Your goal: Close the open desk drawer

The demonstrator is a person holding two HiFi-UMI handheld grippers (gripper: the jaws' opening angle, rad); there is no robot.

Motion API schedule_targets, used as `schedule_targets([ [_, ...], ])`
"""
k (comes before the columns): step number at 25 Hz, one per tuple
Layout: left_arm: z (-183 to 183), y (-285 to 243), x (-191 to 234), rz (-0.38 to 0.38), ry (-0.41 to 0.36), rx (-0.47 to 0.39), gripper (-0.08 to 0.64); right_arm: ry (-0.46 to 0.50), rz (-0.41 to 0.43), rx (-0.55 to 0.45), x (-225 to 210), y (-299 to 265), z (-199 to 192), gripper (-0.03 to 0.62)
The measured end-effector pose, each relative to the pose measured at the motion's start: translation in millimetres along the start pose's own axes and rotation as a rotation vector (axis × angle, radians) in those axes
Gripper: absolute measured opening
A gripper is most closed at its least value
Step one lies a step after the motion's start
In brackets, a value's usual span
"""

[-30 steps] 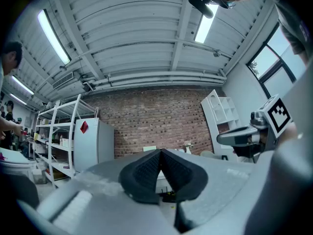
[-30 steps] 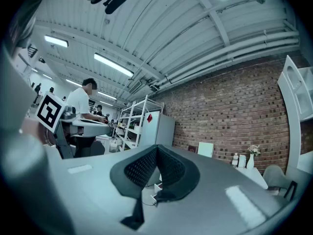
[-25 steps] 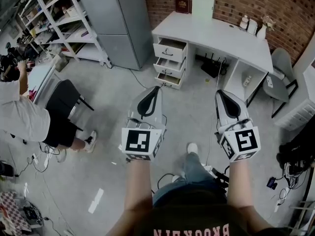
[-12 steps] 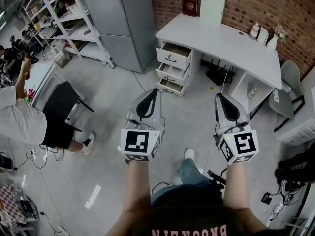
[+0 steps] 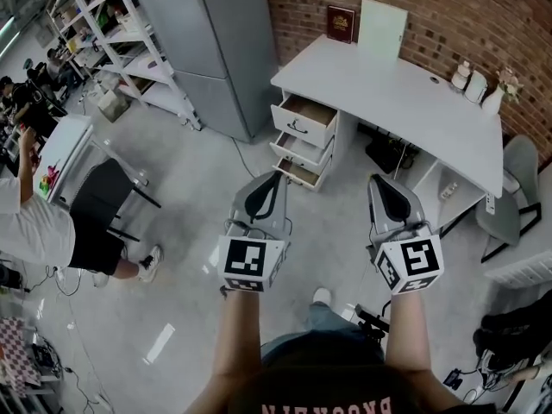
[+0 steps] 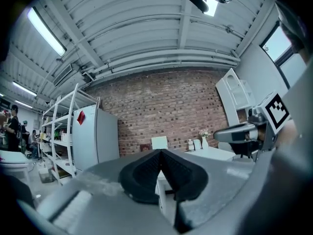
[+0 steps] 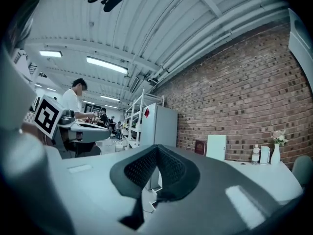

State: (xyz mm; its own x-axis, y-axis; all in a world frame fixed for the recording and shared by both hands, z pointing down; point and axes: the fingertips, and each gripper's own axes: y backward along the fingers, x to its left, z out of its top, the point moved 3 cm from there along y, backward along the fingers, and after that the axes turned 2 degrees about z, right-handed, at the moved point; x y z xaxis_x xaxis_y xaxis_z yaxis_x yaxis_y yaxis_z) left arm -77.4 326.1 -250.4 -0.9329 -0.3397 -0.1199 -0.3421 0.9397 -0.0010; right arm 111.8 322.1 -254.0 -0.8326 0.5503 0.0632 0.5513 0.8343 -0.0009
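The white desk (image 5: 405, 89) stands against the brick wall. On its left side is a stack of three drawers: the top drawer (image 5: 304, 113) is pulled out furthest, and the middle drawer (image 5: 298, 149) and bottom drawer (image 5: 295, 172) also stick out. My left gripper (image 5: 275, 176) and right gripper (image 5: 377, 180) are held side by side above the floor, short of the desk and pointing at it. Both are shut and hold nothing. In the gripper views the pads of the left gripper (image 6: 160, 152) and the right gripper (image 7: 156, 148) meet at their tips.
A grey cabinet (image 5: 226, 46) and white shelving (image 5: 112, 37) stand left of the desk. A black chair (image 5: 108, 188) and a person (image 5: 34, 227) are at the far left, a grey chair (image 5: 517, 179) at the right. Cables (image 5: 379, 326) lie on the floor.
Both grippers have moved forward towards the desk together; the desk and its drawers now look larger and nearer. Both stay shut.
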Motion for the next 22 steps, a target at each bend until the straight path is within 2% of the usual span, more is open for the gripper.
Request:
schedule_targets([
  [10,-18,-76,-1,0.031,0.061,0.031,0.0,-0.021,0.049,0.041,-57,-51,-29,-0.002],
  [22,-39,-148,9,-0.011,0.06,0.072,0.0,-0.06,0.004,0.085,-99,-83,-61,-0.002],
])
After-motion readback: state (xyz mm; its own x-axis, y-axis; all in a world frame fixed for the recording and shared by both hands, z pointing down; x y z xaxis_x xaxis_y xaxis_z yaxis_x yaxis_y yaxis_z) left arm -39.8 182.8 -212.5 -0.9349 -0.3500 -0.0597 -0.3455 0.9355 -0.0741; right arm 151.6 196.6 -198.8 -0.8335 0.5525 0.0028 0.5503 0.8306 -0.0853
